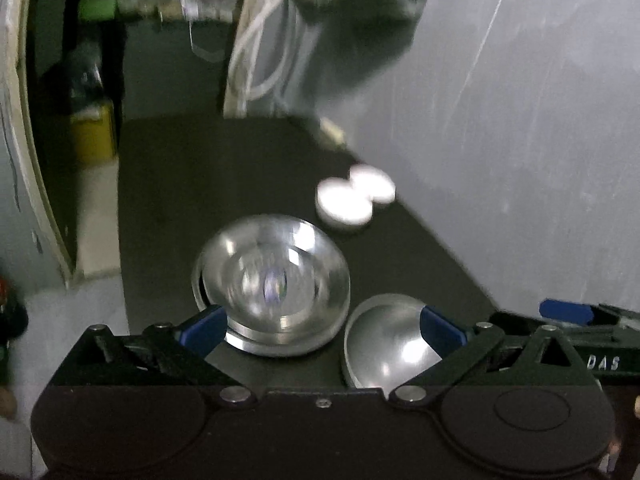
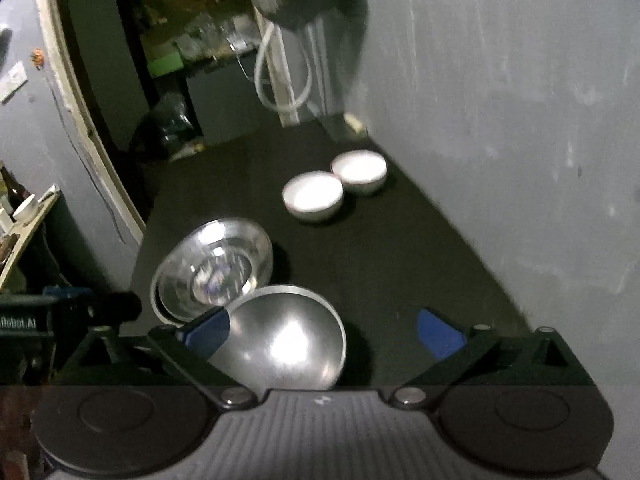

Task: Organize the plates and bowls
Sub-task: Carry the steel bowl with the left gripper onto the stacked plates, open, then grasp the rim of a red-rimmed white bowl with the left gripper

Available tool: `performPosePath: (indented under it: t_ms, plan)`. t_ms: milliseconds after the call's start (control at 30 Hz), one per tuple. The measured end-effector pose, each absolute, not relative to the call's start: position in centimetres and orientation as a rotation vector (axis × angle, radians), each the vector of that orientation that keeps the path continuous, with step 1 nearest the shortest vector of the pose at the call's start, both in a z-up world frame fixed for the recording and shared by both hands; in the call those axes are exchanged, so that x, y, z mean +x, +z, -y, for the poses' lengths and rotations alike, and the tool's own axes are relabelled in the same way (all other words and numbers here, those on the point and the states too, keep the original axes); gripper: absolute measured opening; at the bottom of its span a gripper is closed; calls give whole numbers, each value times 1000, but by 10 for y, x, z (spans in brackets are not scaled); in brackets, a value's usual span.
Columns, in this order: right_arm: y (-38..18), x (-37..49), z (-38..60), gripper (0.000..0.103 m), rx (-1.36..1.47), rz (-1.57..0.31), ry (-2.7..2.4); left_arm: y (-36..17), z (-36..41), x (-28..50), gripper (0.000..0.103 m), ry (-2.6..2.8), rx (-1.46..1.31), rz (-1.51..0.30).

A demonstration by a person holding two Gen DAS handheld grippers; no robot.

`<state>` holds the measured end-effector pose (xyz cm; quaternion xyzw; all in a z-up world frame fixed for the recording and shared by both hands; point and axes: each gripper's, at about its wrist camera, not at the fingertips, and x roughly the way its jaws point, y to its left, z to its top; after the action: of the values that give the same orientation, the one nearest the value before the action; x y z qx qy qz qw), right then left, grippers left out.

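Left fingers: the left gripper (image 1: pixel 323 327) sits nearest its lens, its blue-padded fingers (image 1: pixel 204 328) spread wide with nothing clamped between them; the pictures put the pads in front of the metal dishes, but I judge them clear of both.
Right fingers: the right gripper (image 2: pixel 323 332) is likewise spread wide and holds nothing; one blue pad overlaps the near rim of the plain bowl in the picture, and whether it touches is hard to tell.
Plain bowl: a shiny round steel bowl (image 2: pixel 286 340) rests on the black surface (image 2: pixel 380 248) just below the right gripper, tilted, with one edge lifted.
Stacked dishes: a second round polished steel bowl sitting in a shallow steel plate (image 1: pixel 272 284) lies just beside the plain bowl, on its left, rims close or touching.
White bowls: two small white ceramic bowls (image 2: pixel 314 196) stand side by side, touching, well beyond the plain bowl, near the grey wall (image 2: pixel 500 120).
Other gripper: the right gripper's dark body (image 1: pixel 580 320) shows just right of the plain bowl in the left view.
Step in hand: judging by the empty, wide fingers above the metal dishes, a placing step looks finished and the hands are free.
Next move: likely picking one remaining bowl, perhaps the tilted plain one, and nesting it squarely with its like; that needs a rim grip and a level set-down.
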<state>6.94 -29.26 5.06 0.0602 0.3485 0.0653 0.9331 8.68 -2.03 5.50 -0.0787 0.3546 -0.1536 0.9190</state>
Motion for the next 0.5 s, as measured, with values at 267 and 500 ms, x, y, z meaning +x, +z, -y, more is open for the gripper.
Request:
performPosePath:
  t_ms: [267, 500]
  plan:
    - [82, 58, 276, 103, -9, -548, 141, 87, 14, 79, 102, -268, -181, -515]
    - [99, 83, 283, 103, -39, -464, 153, 90, 16, 104, 102, -238, -195, -481]
